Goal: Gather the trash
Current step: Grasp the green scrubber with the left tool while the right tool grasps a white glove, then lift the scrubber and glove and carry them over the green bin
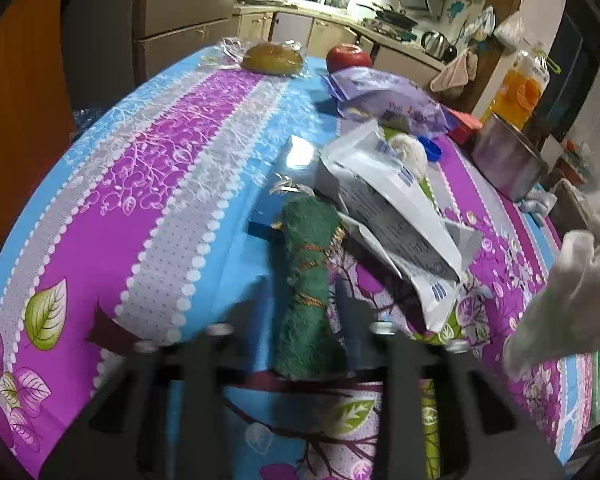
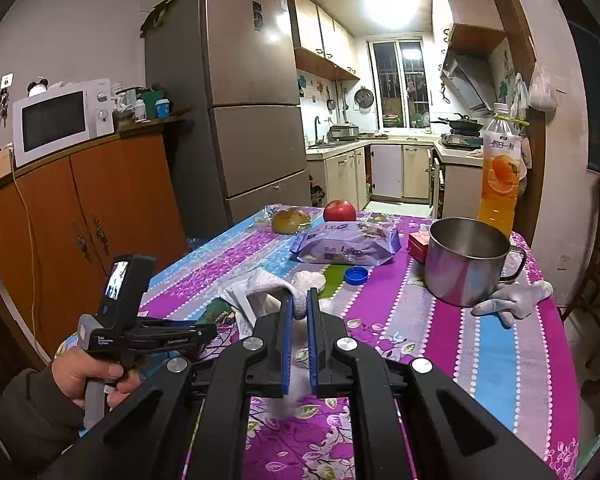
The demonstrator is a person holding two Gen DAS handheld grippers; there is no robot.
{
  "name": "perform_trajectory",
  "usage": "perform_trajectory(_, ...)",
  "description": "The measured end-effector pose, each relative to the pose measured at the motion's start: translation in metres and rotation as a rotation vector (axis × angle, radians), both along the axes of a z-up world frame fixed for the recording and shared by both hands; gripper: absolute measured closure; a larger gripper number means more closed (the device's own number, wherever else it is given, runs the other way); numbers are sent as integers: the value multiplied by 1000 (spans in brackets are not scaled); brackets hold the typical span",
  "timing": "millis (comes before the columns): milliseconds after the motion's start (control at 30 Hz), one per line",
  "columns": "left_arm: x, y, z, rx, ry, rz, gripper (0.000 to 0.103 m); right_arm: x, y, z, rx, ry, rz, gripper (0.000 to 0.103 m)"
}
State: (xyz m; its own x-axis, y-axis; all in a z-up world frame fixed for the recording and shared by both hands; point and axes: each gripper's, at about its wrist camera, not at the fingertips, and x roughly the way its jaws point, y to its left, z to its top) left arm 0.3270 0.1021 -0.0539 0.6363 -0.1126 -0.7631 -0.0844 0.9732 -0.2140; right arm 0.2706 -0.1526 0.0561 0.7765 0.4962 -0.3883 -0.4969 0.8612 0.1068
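My left gripper (image 1: pixel 306 228) is shut on a green scouring pad (image 1: pixel 308 292), held just above the flowered tablecloth (image 1: pixel 172 184). A crumpled white and grey wrapper (image 1: pixel 396 216) lies right of it, touching the pad. My right gripper (image 2: pixel 299 300) is shut on a white glove (image 2: pixel 272 284) that hangs between its blue pads (image 2: pixel 287 344) above the table. The same glove shows at the right edge of the left wrist view (image 1: pixel 568 296). The left gripper (image 2: pixel 204 330) also shows in the right wrist view, by the white wrapper (image 2: pixel 240 296).
A blue bottle cap (image 2: pixel 356 275), a crumpled tissue (image 2: pixel 309 279), a purple snack bag (image 2: pixel 348 245), a wrapped bun (image 2: pixel 291 220), an apple (image 2: pixel 339 211), a steel pot (image 2: pixel 466 260), a juice bottle (image 2: pixel 500 172), a red box (image 2: pixel 418 244) and a second glove (image 2: pixel 512 298) are on the table.
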Motion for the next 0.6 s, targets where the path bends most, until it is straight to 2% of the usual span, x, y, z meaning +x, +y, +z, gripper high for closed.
perform_trajectory(200,-24,-8,22,57,-97,42,88,-2,5,-3,15,6,-28,96)
perform_trajectory(400,-61,-42,71,99,-247,5,88,-9,4,0,31,3,-88,96)
perform_trajectory(600,-84,-81,104,143,-338,-49,88,-20,-4,10,21,-21,-138,96)
